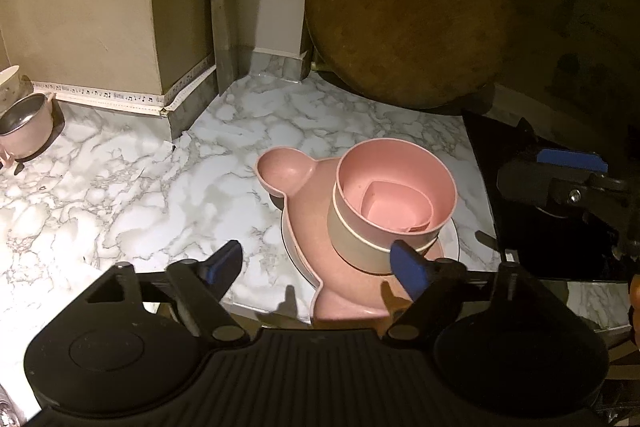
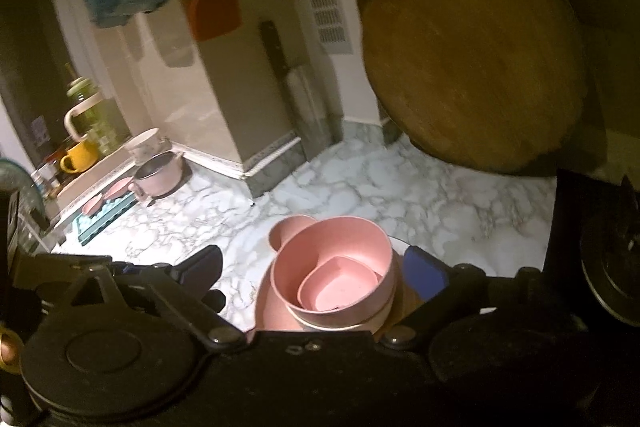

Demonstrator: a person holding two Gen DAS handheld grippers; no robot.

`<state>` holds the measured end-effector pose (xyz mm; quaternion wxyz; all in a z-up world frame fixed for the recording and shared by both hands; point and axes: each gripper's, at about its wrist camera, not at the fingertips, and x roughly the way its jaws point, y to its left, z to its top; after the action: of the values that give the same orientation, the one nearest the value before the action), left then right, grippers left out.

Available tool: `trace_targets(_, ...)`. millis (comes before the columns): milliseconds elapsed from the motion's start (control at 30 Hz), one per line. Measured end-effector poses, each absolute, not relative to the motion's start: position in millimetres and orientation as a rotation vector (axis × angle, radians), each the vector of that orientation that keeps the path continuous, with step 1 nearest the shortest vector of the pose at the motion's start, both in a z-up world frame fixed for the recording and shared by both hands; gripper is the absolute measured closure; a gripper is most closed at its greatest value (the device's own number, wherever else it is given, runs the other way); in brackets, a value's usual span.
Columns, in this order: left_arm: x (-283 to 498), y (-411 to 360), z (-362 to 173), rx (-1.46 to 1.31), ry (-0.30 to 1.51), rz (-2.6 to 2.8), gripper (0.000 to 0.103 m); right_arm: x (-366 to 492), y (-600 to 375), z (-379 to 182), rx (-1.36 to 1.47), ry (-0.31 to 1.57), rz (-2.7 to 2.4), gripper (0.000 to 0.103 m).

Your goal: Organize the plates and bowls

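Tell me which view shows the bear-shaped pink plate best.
The left wrist view. There the bear-shaped pink plate shows one round ear, its rim and part of its near edge beneath the stacked bowls. In the right wrist view the bowls and the gripper body hide most of it; only the ear and a sliver of rim show.

No words, brand names or numbers can be read anywhere. Only small black music-note marks are printed along the white trim strip [image 1: 120, 95] at the foot of the wall; they spell nothing.
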<state>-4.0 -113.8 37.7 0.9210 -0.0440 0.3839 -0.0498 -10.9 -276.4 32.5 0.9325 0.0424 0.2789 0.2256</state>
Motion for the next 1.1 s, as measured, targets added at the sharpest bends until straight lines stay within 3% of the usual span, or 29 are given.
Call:
trace_targets(133,-13.1,-112.9,37.0,-0.087,0.786,-0.097,0.019,-24.7,-274.4,32.7,0.064,0.536,0.466,0.0)
trace_targets(200,-17.8,-112.5,36.5,-0.084,0.778,-0.093,0.01,-29.9,-275.1,31.8,0.065,0.523,0.46,0.0)
trace_targets(233,-21.0,-112.6,36.2,-0.076,0.767,-0.094,0.0,-32.0,-276.1,31.1,0.067,0.516,0.457,0.0)
trace_targets(1100,-46.9,-120.7,27.5,-0.095,0.794,-0.083,0.0,-71.7,-287.9,-0.3,0.185,0.499,0.344,0.0)
